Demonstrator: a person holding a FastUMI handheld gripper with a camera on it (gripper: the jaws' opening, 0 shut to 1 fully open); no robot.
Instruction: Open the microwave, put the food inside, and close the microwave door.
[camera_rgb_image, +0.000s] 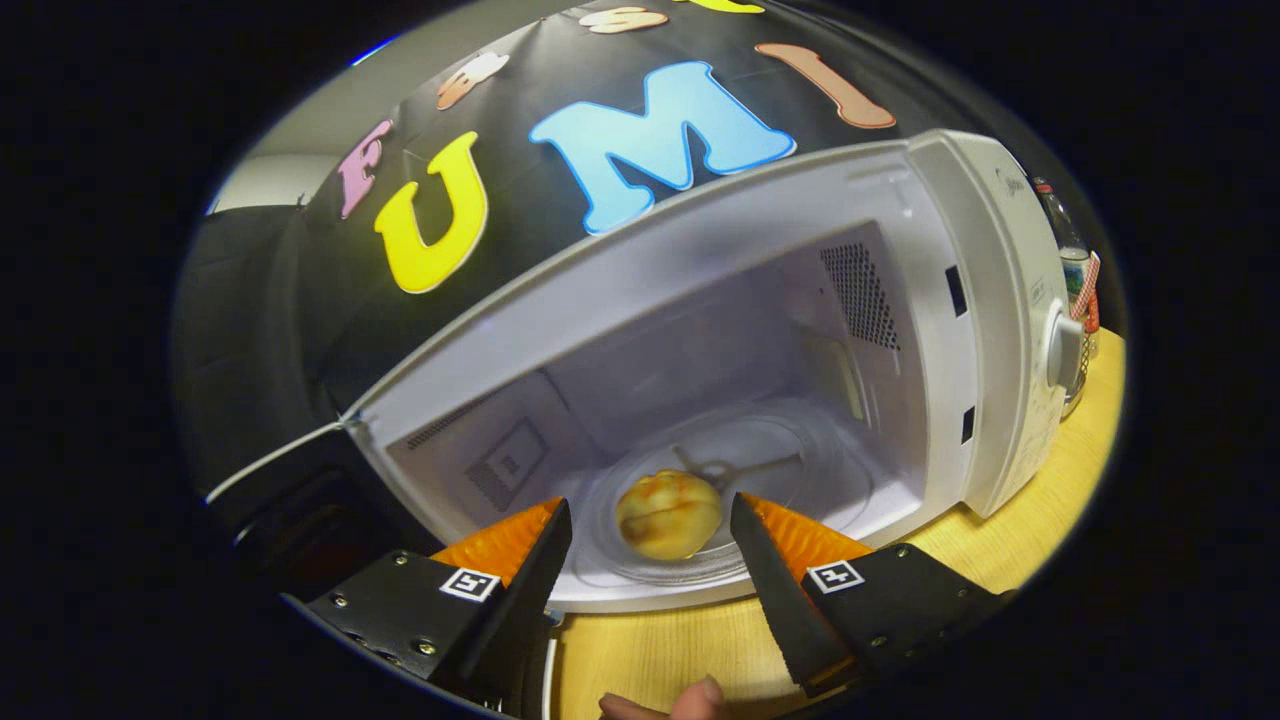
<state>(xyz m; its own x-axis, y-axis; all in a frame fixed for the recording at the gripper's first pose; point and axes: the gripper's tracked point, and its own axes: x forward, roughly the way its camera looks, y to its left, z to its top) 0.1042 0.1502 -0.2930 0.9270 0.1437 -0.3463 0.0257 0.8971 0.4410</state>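
The white microwave (985, 300) stands open on a wooden table, its cavity facing me. On the glass turntable (800, 470) inside lies the food (668, 514), a round yellowish bun with browned patches. My gripper (650, 525) is open at the mouth of the cavity. The bun sits between the two fingertips with a gap on each side, so neither finger presses on it. The door is swung away at the left; a dark edge of it (300, 540) shows beside the left finger.
The microwave's control panel with a round knob (1062, 352) is on the right. Behind it stands a bottle (1072, 255). The wooden table (1050, 500) runs in front and to the right. A person's fingertip (690, 700) shows below the fingers.
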